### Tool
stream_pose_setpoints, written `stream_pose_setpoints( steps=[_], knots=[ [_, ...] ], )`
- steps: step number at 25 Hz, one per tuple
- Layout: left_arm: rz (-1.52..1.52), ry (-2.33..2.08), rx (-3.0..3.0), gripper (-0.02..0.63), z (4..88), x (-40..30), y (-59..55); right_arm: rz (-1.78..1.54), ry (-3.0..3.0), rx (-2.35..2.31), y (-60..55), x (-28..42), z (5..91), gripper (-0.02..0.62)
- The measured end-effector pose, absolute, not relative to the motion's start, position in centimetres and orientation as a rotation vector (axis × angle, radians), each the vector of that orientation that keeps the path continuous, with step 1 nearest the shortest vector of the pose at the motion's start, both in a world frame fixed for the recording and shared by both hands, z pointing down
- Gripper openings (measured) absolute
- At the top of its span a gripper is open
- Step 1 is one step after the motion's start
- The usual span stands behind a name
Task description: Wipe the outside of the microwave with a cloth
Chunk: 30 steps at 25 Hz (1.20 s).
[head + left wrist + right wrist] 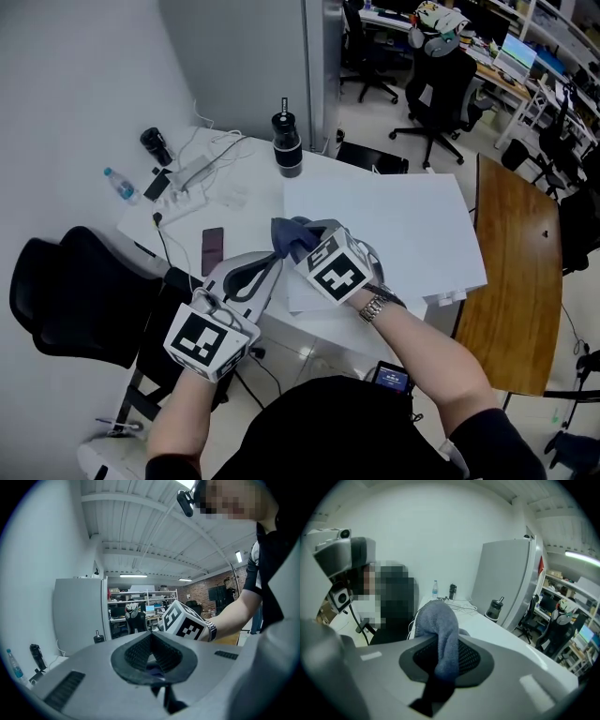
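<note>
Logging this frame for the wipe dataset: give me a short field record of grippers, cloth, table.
right gripper: shut on cloth
cloth: blue-grey, draped over right jaws
left gripper: jaws together, tip beside cloth; any catch on it unclear
table: white; black tumbler, phone, power strip on it
microwave: cannot pick out for certain

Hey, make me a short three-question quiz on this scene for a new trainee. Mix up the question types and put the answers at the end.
1. Multiple choice: what is clamped in the right gripper?
A) a sponge
B) a blue-grey cloth
C) a paper towel

2. True or false: the black tumbler lies on its side on the white table.

3. Short answer: on which of the person's wrists is the wristwatch?

Key: 1 B. 2 False, it stands upright. 3 The right wrist.
</note>
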State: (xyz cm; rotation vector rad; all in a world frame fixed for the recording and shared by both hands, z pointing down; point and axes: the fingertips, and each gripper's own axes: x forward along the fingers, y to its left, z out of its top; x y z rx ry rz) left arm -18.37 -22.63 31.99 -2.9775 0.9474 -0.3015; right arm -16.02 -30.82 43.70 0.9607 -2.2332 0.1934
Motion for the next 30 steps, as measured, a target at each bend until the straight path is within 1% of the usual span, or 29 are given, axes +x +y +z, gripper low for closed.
stream_pose_setpoints(
  steps=[6,13,21,27,30],
  knots=[
    [-0.294,0.912,-2.988,0.005,31.9,-17.6,-22.6,0.205,-2.204,0.989,-30.7,-14.2,43.7,0.066],
    [-0.299,0.874,-3.010,0.005,32.3,-15.4,-22.2,0.228,-2.171,1.046,-30.5,-9.9,43.8,0.066],
    [-0.260,0.841,-2.994,0.005,31.7,-11.4,-22.3,0.251,-2.150,1.091,-29.8,-3.9,43.6,0.066],
    [-0.320,0.834,-3.025,0.005,31.8,-7.6,-21.8,0.267,-2.150,1.091,-29.4,0.3,43.8,0.066],
    [-0.303,0.818,-3.000,0.005,31.6,-5.7,-21.7,0.269,-2.147,1.101,-29.2,2.8,43.8,0.066]
  ],
)
